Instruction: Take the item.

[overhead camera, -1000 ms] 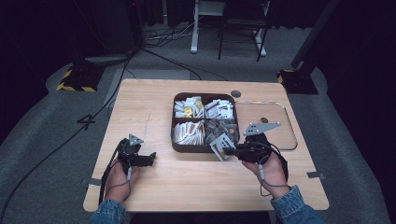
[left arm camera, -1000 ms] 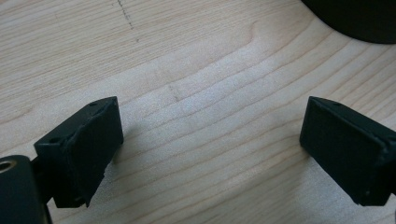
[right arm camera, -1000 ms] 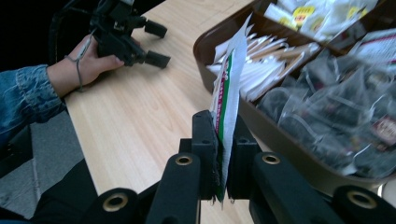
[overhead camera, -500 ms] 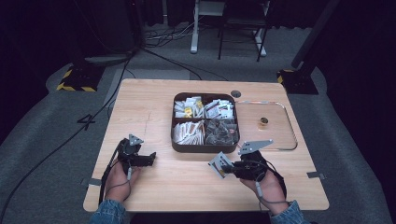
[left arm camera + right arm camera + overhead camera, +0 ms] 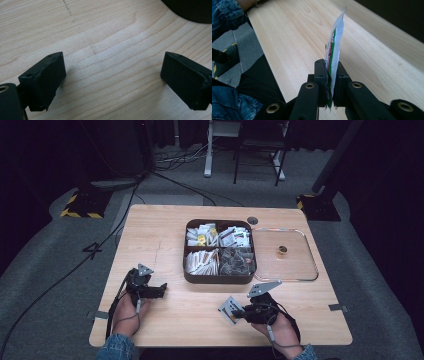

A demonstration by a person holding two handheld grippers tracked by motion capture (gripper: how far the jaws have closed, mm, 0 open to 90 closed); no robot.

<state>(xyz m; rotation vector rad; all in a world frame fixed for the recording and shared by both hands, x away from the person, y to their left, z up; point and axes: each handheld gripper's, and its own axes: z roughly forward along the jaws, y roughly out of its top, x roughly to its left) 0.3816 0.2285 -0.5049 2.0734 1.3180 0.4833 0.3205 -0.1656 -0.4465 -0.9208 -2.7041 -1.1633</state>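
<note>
Fingers of the right gripper pinch a flat sachet above the bench, short of the compartment box; the left gripper rests apart. Left gripper view: fingers spread wide over bare wood, grasping nothing. Right gripper view: fingers clamp the sachet edge-on, rising straight beyond their tips.

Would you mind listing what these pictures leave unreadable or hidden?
- Packet in the right gripper: right gripper view shows it edge-on, so the print is unreadable; in the high view it is too small.
- Sachets in the brown box: labels too small in the high view.
- Small round object on the clear tray: too small to identify.
- Box in the left gripper view: cut off by the top edge.
</note>
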